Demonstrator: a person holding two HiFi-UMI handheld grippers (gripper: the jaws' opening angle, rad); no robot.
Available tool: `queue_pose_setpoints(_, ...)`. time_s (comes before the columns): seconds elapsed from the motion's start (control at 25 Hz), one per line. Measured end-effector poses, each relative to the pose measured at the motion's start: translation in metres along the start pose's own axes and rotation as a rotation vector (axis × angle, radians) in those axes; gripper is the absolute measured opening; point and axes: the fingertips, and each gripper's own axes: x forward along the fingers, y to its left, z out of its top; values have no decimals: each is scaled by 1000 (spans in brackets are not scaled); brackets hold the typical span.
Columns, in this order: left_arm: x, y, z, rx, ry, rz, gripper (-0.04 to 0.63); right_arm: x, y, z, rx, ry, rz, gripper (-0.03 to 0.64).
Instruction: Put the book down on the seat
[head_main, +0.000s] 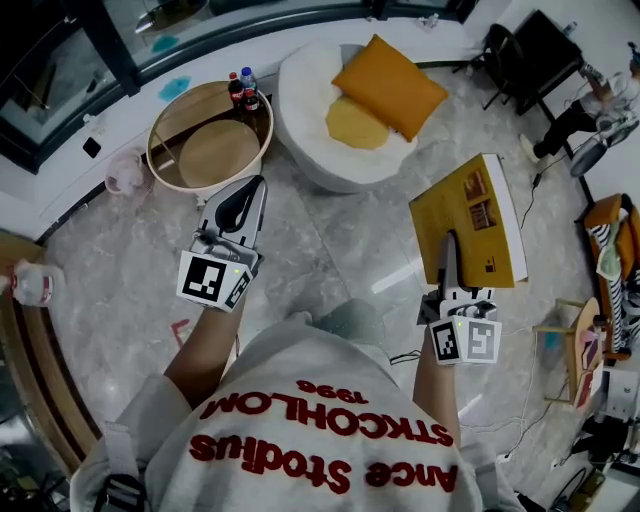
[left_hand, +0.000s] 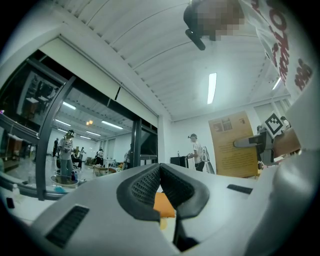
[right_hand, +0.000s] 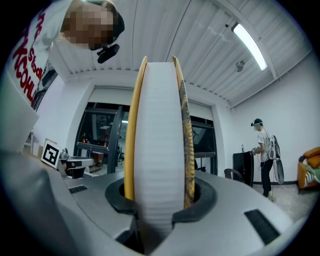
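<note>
Item 1. Book (head_main: 482, 195): mustard-yellow cover, thick white page block. It is held upright on its edge over the floor (head_main: 330, 240), at about two o'clock from the person. The cover faces up toward the head view. It lies at five o'clock from the seat, well apart from it and not touching it.

Item 2. Right claw (head_main: 447, 245): clenched on the book's lower edge. In the right gripper view the pads of this claw (right_hand: 160, 200) press both covers, with the page block (right_hand: 157, 140) standing straight up between them.

Item 3. Left claw (head_main: 250, 200): clenched shut and carrying nothing. It points toward twelve o'clock. In the left gripper view the tips of this claw (left_hand: 161, 172) meet, and only a patch of orange shows behind them.

Item 4. Seat (head_main: 305, 110): round, white and soft, at twelve o'clock from the person. An orange cushion (head_main: 390, 85) lies tilted on it, with a round yellow pad (head_main: 357, 122) just under that cushion's seven-o'clock corner.

Item 5. Round wooden desk (head_main: 165, 125): rimmed, just beside the seat at its nine o'clock. Bottles (head_main: 243, 90) stand at its two-o'clock rim.

Item 6. Second person (right_hand: 262, 150): stands far off by the wall.
</note>
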Motion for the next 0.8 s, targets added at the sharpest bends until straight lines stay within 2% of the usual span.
queue_pose_setpoints(0.32, 8, -2, -14, 33, 25, 8, 14, 23, 11, -12, -3, -2, 78, 155)
queue_pose_setpoints(0.8, 56, 18, -16, 46, 32, 58, 14, 89, -28, -19, 43, -26, 108, 156)
